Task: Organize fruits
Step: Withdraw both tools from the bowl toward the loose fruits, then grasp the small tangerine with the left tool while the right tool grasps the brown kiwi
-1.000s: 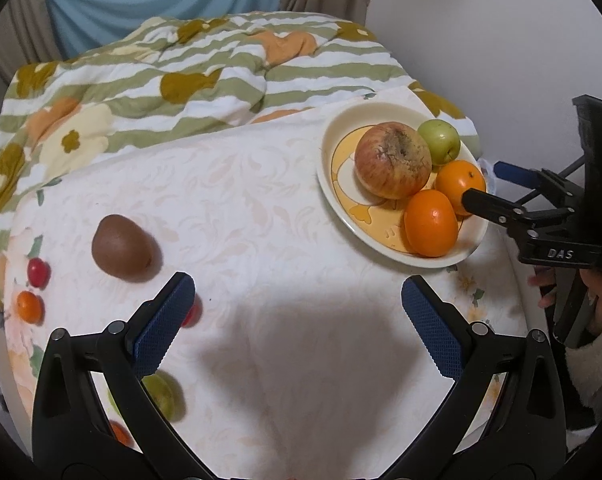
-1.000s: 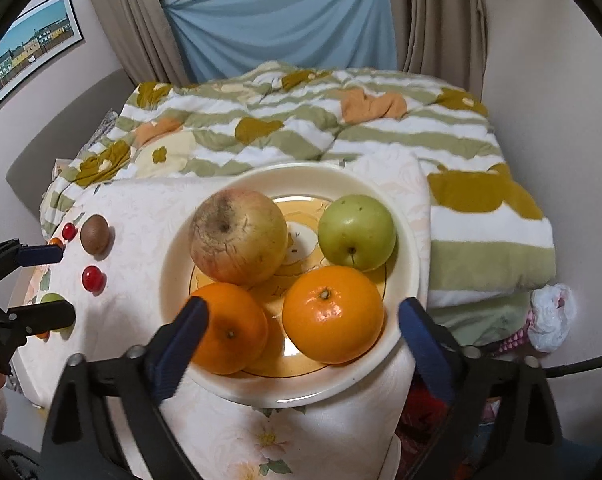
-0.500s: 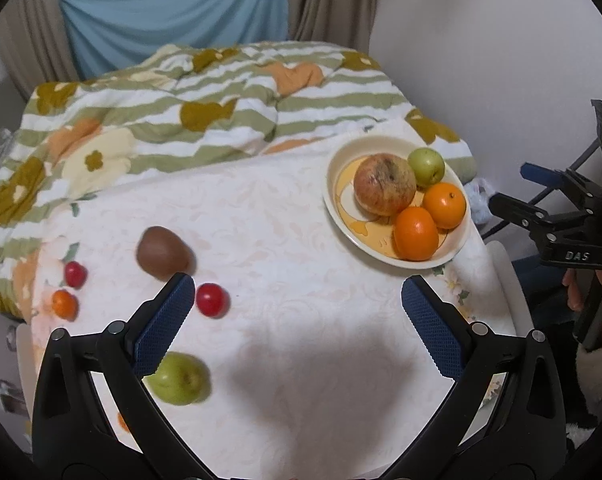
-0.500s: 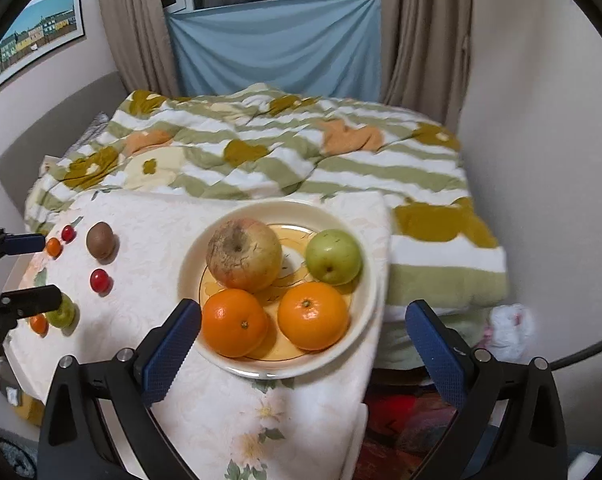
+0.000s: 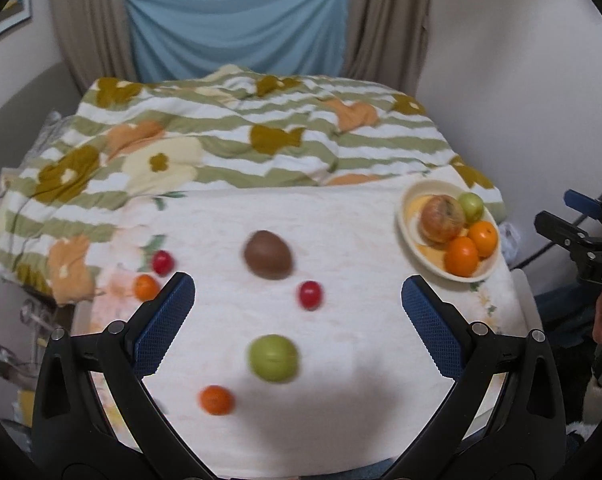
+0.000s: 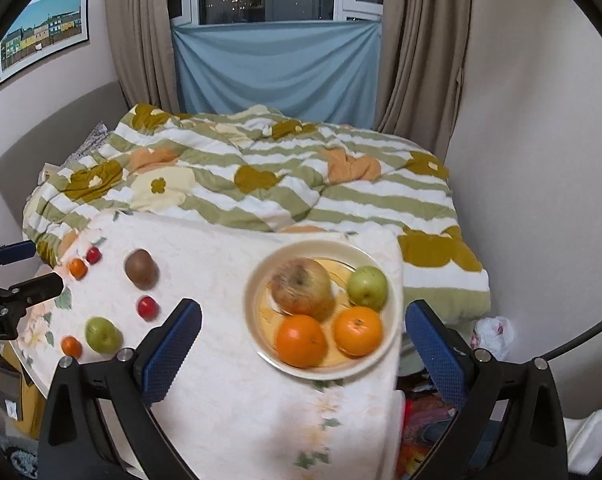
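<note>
A cream plate (image 6: 257, 312) (image 5: 405, 224) holds a big red-yellow apple (image 6: 301, 286), a green apple (image 6: 368, 286) and two oranges (image 6: 301, 340). Loose on the white cloth lie a brown kiwi (image 5: 267, 254) (image 6: 141, 266), a green apple (image 5: 273, 358) (image 6: 101, 334), two small red fruits (image 5: 309, 295) and two small orange ones (image 5: 216, 399). My left gripper (image 5: 297, 320) is open and empty above the loose fruit. My right gripper (image 6: 301, 344) is open and empty, raised above the plate's near side.
The table (image 5: 361, 340) with the floral white cloth stands against a bed with a green-striped flowered quilt (image 5: 241, 152). A wall is on the right, curtains and a window behind. Clutter lies on the floor (image 6: 489, 332) right of the table.
Both grippers have pulled up and back from the table, so more of it shows. The left view now takes in all the loose fruit. No fruit has moved.
</note>
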{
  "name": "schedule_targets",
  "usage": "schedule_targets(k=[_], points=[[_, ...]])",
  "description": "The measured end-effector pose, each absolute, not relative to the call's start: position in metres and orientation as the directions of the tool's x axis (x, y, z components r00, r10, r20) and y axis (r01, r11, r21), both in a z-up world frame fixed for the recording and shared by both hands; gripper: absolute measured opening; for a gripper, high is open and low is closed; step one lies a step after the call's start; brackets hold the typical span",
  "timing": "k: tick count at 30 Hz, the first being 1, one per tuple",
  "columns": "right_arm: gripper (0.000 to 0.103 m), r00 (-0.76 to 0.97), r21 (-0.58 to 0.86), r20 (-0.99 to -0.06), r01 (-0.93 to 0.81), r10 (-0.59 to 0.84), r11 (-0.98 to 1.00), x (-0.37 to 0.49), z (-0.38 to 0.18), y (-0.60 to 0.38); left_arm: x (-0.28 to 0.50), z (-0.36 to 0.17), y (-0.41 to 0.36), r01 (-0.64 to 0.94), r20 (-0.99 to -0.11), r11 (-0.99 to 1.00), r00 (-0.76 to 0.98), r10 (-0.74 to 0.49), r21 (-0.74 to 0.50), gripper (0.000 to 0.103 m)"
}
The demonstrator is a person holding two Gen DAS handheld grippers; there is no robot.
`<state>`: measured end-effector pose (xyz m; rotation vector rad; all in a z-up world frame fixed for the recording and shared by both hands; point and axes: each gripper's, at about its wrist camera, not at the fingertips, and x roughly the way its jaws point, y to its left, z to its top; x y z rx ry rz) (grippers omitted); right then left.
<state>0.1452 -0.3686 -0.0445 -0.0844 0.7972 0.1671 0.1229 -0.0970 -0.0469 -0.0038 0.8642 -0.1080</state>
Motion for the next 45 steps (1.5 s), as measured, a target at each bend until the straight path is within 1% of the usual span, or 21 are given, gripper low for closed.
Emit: schedule_targets(k=[5,9,18,22,25,29,37,40,42,43,44,45], points=[[0.102,0.694,0.026,-0.708,-0.159,0.131,0.987,0.142,-0.037,-0.330,0.119,-0.040,-0.048,0.101,-0.750,0.993,0.653,-0.106,-0.053,0.103],[0.102,0.694,0.049,-0.706,-0.152,0.142,0.987,0.141,-0.037,-0.296,0.119,-0.037,-0.005,0.107,-0.747,0.994,0.657,-0.098,-0.036,0.103],[0.102,0.682,0.061,-0.720,-0.122,0.129,0.991,0.148,-0.051,-0.223,0.135,-0.056,0.069,0.166,-0.778,0.985,0.614,-0.133,-0.037,0.103],[0.102,0.664,0.073,-0.738,-0.098,0.120,0.993,0.155,-0.065,-0.196,0.148,-0.070,0.093,0.212,-0.796,0.976,0.583,-0.162,-0.043,0.103],[0.102,0.657,0.085,-0.744,-0.088,0.122,0.993,0.160,-0.078,-0.179,0.163,-0.087,0.111,0.258,-0.815,0.963,0.541,-0.207,-0.073,0.103],[0.102,0.638,0.078,-0.760,-0.102,0.126,0.992,0.171,-0.097,-0.162,0.178,-0.108,0.117,0.293,-0.839,0.953,0.498,-0.219,-0.075,0.103],[0.102,0.585,0.030,-0.801,-0.172,0.126,0.985,0.201,-0.138,-0.141,0.208,-0.160,0.116,0.338,-0.876,0.933,0.404,-0.262,-0.123,0.103],[0.102,0.546,0.027,-0.825,-0.216,0.144,0.976,0.215,-0.155,-0.136,0.216,-0.176,0.112,0.339,-0.886,0.930,0.376,-0.273,-0.143,0.099],[0.102,0.528,0.033,-0.834,-0.243,0.161,0.969,0.221,-0.163,-0.134,0.221,-0.186,0.110,0.334,-0.890,0.929,0.357,-0.283,-0.161,0.093],[0.102,0.521,0.028,-0.838,-0.256,0.162,0.966,0.224,-0.167,-0.132,0.223,-0.191,0.108,0.335,-0.894,0.927,0.346,-0.286,-0.167,0.087],[0.102,0.512,0.022,-0.844,-0.265,0.160,0.964,0.227,-0.172,-0.130,0.225,-0.194,0.107,0.335,-0.896,0.927,0.338,-0.286,-0.170,0.085],[0.102,0.507,0.019,-0.847,-0.269,0.158,0.963,0.230,-0.174,-0.128,0.227,-0.199,0.105,0.337,-0.900,0.925,0.327,-0.287,-0.173,0.085]])
